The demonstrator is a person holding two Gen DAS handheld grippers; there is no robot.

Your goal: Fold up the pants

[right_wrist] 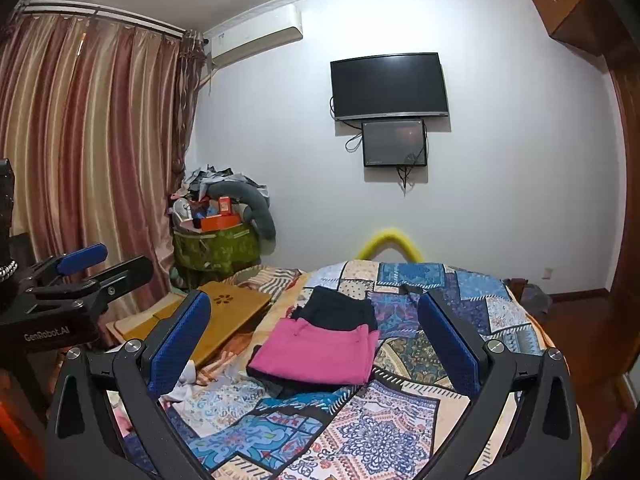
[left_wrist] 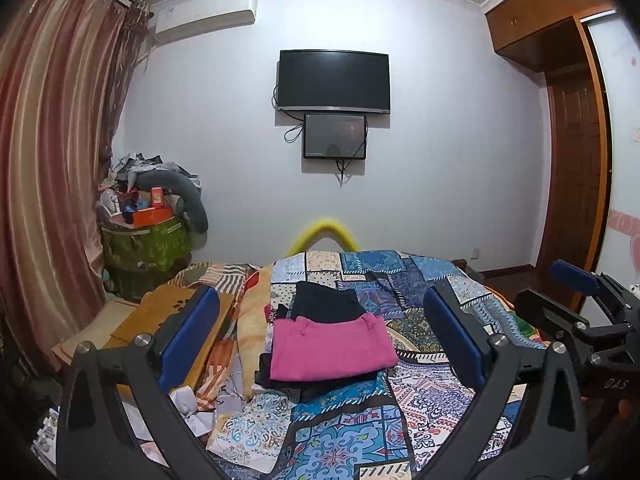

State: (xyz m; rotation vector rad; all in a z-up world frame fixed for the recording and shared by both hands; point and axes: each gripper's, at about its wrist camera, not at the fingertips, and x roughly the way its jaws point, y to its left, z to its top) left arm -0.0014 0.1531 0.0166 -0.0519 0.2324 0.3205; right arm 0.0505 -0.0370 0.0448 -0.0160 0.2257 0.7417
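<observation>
Both tongs [left_wrist: 320, 344] [right_wrist: 316, 344] wide open, empty, green bin [left_wrist: 148, 248] heaped with clutter, pink pants [left_wrist: 332, 348] folded

Left hand-held gripper [left_wrist: 320, 336] and right hand-held gripper [right_wrist: 316, 336] side by side, raised, jaws wide apart, empty.

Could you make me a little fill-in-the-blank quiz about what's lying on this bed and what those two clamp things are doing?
1. The folded pants on top of the pile are ____ in color.
2. Behind them lies a folded garment that is ____.
3. The left gripper and the right gripper both have their jaws ____, holding nothing.
4. The pile sits on a patchwork ____ with blue patterns.

Missing words: pink; black; open; bedspread
</observation>
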